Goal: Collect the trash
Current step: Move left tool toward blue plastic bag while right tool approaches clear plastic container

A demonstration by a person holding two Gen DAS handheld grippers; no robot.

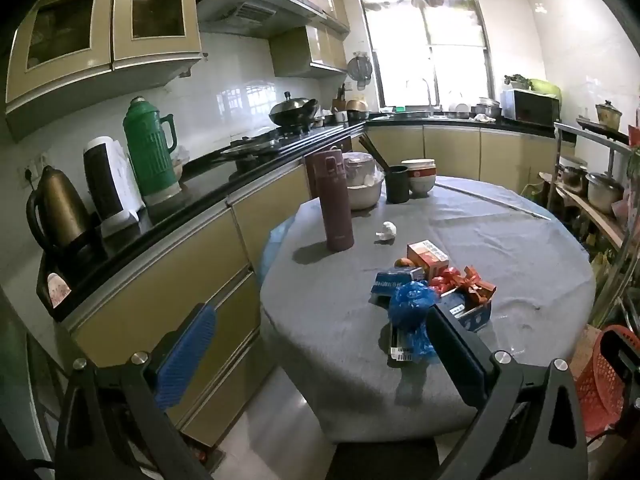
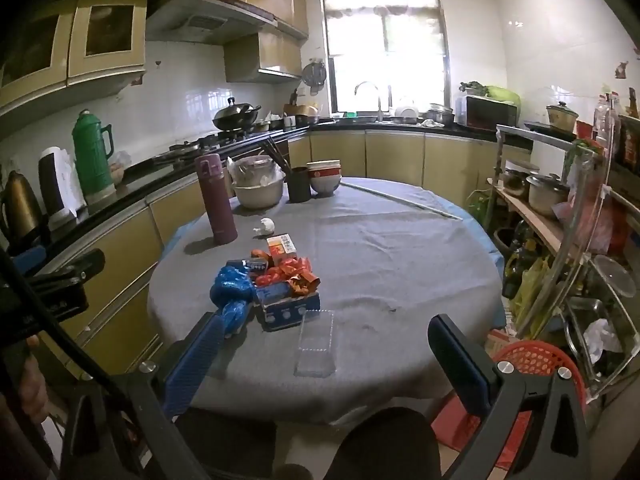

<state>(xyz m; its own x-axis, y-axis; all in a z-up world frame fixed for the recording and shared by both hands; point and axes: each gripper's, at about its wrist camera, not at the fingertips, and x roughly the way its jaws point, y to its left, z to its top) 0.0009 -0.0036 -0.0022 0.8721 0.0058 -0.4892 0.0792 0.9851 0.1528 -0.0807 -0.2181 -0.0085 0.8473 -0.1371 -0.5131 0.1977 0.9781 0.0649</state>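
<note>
A pile of trash lies on the round grey table [image 1: 500, 248]: a crumpled blue plastic bag [image 1: 412, 304], blue cartons [image 1: 394, 282], an orange box [image 1: 428, 256], red wrappers [image 1: 468, 280] and a white crumpled tissue [image 1: 387, 232]. The right wrist view shows the same bag [image 2: 232, 288], a blue carton [image 2: 288, 306], red wrappers [image 2: 296, 274], the tissue [image 2: 266, 226] and a clear plastic tray [image 2: 316, 342]. My left gripper [image 1: 320, 340] is open, held before the table's near edge. My right gripper [image 2: 324, 356] is open, above the near edge, empty.
A maroon flask [image 1: 332, 200], bowls [image 1: 418, 174] and a dark cup [image 1: 397, 184] stand at the table's far side. A red basket [image 2: 536, 364] sits on the floor at right. The kitchen counter [image 1: 160, 216] runs along the left; a shelf rack [image 2: 560, 216] stands at right.
</note>
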